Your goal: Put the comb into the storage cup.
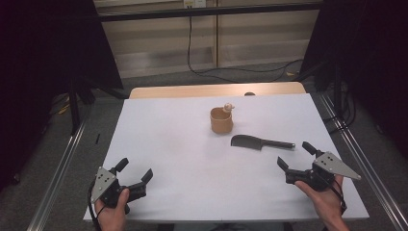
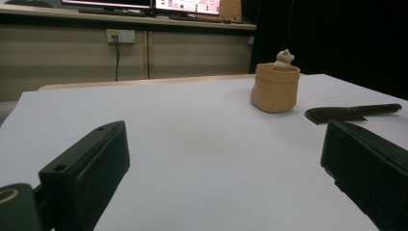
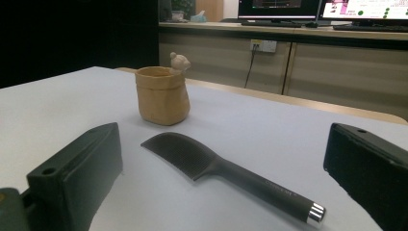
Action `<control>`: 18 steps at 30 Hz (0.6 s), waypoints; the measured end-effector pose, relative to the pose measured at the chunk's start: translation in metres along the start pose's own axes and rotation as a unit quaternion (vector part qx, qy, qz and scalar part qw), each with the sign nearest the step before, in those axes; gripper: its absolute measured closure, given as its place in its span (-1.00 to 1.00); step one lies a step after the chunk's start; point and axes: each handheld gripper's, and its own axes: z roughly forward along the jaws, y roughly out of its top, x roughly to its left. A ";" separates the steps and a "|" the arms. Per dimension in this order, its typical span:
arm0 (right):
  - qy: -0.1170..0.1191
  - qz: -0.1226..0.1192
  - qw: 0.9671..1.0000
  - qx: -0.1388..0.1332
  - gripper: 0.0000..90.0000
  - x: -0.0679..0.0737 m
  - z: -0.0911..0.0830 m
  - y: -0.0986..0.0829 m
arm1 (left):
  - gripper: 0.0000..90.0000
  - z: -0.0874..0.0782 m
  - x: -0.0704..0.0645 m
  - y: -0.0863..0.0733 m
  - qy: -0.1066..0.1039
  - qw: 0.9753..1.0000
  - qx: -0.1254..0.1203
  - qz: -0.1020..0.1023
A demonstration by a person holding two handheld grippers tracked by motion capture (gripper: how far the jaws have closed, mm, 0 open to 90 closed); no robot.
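A tan bag-shaped cup with a small bear figure on its rim stands upright on the white table, right of centre. A black comb lies flat just in front and to the right of the cup, handle pointing right. My left gripper rests at the near left of the table, open and empty. My right gripper sits at the near right, open and empty, a short way in front of the comb's handle. In the right gripper view the comb lies between the jaws, with the cup behind it. The left gripper view has the cup and comb farther off.
The white sheet leaves a wooden strip bare at the table's far edge. Metal rails run along both sides of the table. A black cable lies on the floor beyond. Dark curtains flank the space.
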 end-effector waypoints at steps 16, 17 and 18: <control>0.004 0.005 1.000 0.000 -0.95 -0.003 0.033 0.012 | -0.94 -0.001 0.002 0.000 -0.005 1.000 0.000 -0.013; 0.006 0.004 1.000 0.002 -0.91 -0.004 0.038 0.013 | -0.94 0.000 0.002 0.000 -0.008 1.000 0.003 -0.015; 0.007 0.005 1.000 0.002 -0.92 -0.004 0.040 0.013 | -0.94 0.000 0.002 0.000 -0.007 1.000 0.003 -0.012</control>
